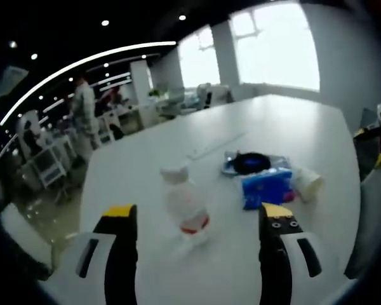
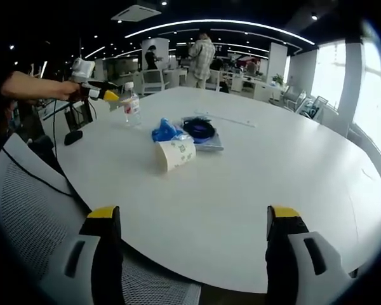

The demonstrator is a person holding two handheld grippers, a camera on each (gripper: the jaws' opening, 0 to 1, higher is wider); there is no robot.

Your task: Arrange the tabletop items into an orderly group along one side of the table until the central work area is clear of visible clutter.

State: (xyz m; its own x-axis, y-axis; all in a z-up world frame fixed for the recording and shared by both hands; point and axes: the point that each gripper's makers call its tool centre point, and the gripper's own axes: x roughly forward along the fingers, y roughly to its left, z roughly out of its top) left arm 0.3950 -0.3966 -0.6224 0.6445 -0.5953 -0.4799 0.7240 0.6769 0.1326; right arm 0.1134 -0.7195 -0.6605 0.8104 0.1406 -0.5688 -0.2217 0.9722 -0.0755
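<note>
A clear plastic bottle (image 1: 185, 207) with a white cap and red label band stands on the white table (image 1: 178, 159), just ahead of and between the spread jaws of my open left gripper (image 1: 200, 213). Right of it lie a blue tissue pack (image 1: 265, 188), a black coil on a clear packet (image 1: 251, 163) and a tipped paper cup (image 1: 308, 183). In the right gripper view the cup (image 2: 176, 154), blue pack (image 2: 166, 131), coil (image 2: 199, 129) and bottle (image 2: 132, 105) sit far ahead of my open right gripper (image 2: 193, 219). The left gripper (image 2: 98, 93) enters there, held by a hand.
A thin clear strip (image 1: 216, 146) lies farther back on the table. A mesh office chair (image 2: 32, 210) stands at the table's near edge by my right gripper. People (image 2: 201, 56) stand among desks and chairs beyond the table. The table's right half (image 2: 292, 159) is bare.
</note>
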